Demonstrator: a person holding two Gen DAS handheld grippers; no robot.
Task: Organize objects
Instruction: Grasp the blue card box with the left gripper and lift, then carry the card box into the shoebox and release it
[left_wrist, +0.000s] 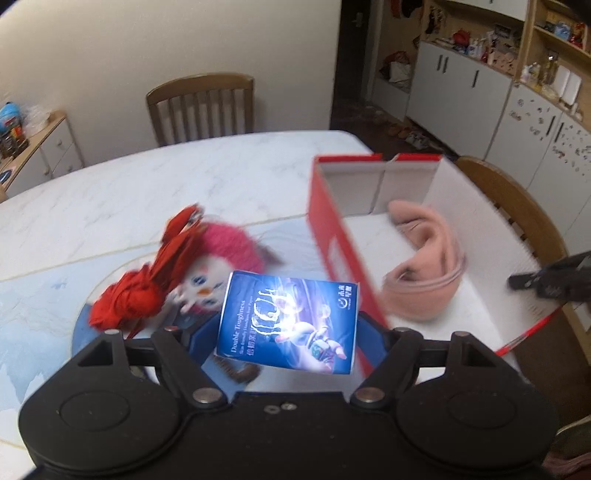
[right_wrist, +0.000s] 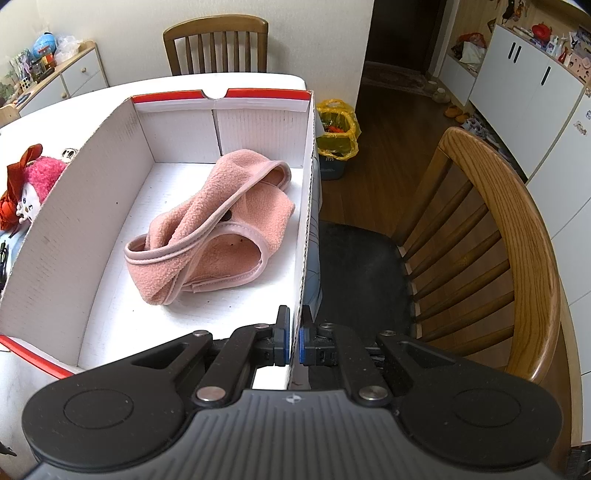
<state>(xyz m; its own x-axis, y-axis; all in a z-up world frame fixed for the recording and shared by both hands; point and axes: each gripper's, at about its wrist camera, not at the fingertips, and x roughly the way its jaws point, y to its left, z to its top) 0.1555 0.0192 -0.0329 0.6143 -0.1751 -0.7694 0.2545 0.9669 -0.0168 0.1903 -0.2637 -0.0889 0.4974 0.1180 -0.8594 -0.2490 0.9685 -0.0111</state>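
Note:
My left gripper (left_wrist: 286, 341) is shut on a blue tissue pack (left_wrist: 288, 321) and holds it above the table, just left of the red-and-white cardboard box (left_wrist: 328, 229). A pink fleece garment (left_wrist: 424, 258) lies inside the box; it also shows in the right wrist view (right_wrist: 210, 229). A doll with pink hair and a red bow (left_wrist: 184, 273) lies on the table behind the pack, and shows left of the box in the right wrist view (right_wrist: 31, 184). My right gripper (right_wrist: 293, 341) is shut on the right wall of the box (right_wrist: 304, 229).
The marble table (left_wrist: 110, 192) has a wooden chair (left_wrist: 201, 107) at its far side and another chair (right_wrist: 498, 240) to the right of the box. A bin with a yellow bag (right_wrist: 338, 136) stands on the floor. White cabinets (left_wrist: 461, 81) line the right wall.

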